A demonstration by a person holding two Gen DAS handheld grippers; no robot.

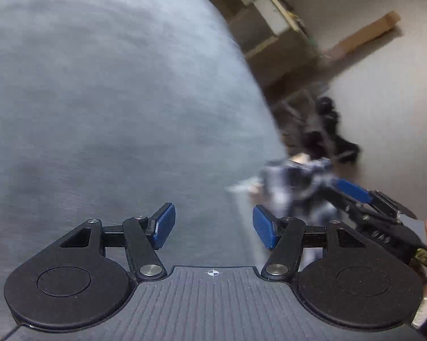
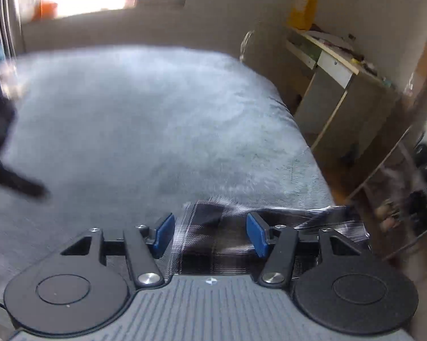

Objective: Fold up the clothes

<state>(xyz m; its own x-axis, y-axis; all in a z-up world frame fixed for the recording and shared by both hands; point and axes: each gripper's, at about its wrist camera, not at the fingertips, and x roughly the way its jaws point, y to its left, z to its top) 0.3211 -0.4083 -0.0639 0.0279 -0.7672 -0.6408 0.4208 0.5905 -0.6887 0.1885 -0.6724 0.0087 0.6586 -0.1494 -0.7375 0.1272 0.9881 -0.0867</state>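
Covering surface: a grey fleecy blanket (image 2: 145, 119) is spread over a bed and fills most of both wrist views; it serves as the landmark for everything below.
Left gripper (image 1: 214, 226): shown above the blanket near its right-hand edge, with its blue pads (image 1: 164, 226) held apart and only grey fabric seen between them; nothing is gripped.
Right gripper (image 2: 210, 234): shown over the near edge of the blanket, its blue pads (image 2: 256, 234) also held apart; checked cloth is seen through the gap, but it is not pinched.
Garment: a dark and white plaid garment (image 2: 213, 253) is laid on the near right corner of the blanket, directly under the right gripper; in the left view it appears as a blurred bundle (image 1: 295, 182) at the blanket's right edge, beside the other tool.
Dark cloth: a black piece (image 2: 2, 153) is seen blurred at the blanket's left side.
Beyond the blanket: a desk (image 2: 335, 68) is placed to the right of it.
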